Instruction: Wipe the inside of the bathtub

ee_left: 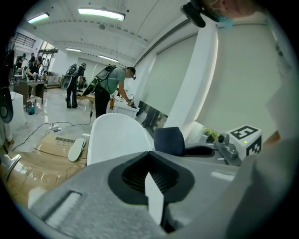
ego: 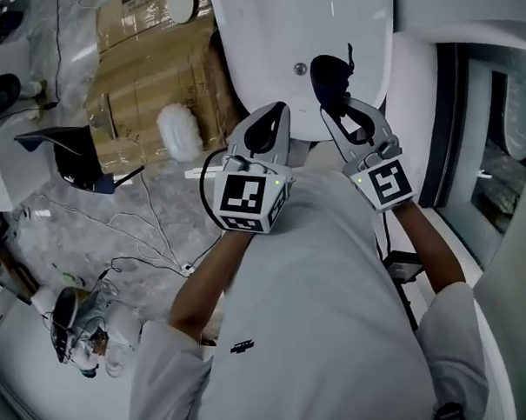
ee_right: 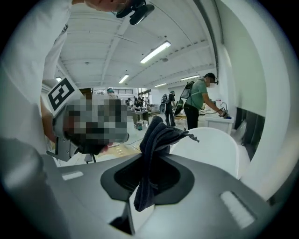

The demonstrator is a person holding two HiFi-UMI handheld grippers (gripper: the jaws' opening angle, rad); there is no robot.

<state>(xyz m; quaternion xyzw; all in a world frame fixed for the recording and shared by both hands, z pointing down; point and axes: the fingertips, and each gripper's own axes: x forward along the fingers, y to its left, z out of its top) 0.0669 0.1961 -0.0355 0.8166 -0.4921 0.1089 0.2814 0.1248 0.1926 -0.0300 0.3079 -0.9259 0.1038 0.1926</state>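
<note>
The white bathtub [ego: 281, 30] lies ahead of me, its drain [ego: 300, 68] showing on the inner wall. My right gripper [ego: 341, 110] is shut on a dark blue cloth [ego: 329, 76], held up over the tub's near end. In the right gripper view the cloth [ee_right: 156, 144] hangs bunched from the closed jaws of the right gripper [ee_right: 145, 184], with the tub [ee_right: 210, 147] behind. My left gripper [ego: 272, 117] is raised beside it, shut and holding nothing. In the left gripper view the left gripper [ee_left: 150, 179] points at the tub [ee_left: 117, 135] and the cloth [ee_left: 169, 140].
Flat cardboard [ego: 144, 79] with a white slipper-shaped object [ego: 179, 132] covers the floor left of the tub. Cables [ego: 151, 244] and a dark device [ego: 65, 157] lie on plastic sheeting. A dark window frame [ego: 442, 127] runs along the right. Several people [ee_left: 110, 88] stand far behind the tub.
</note>
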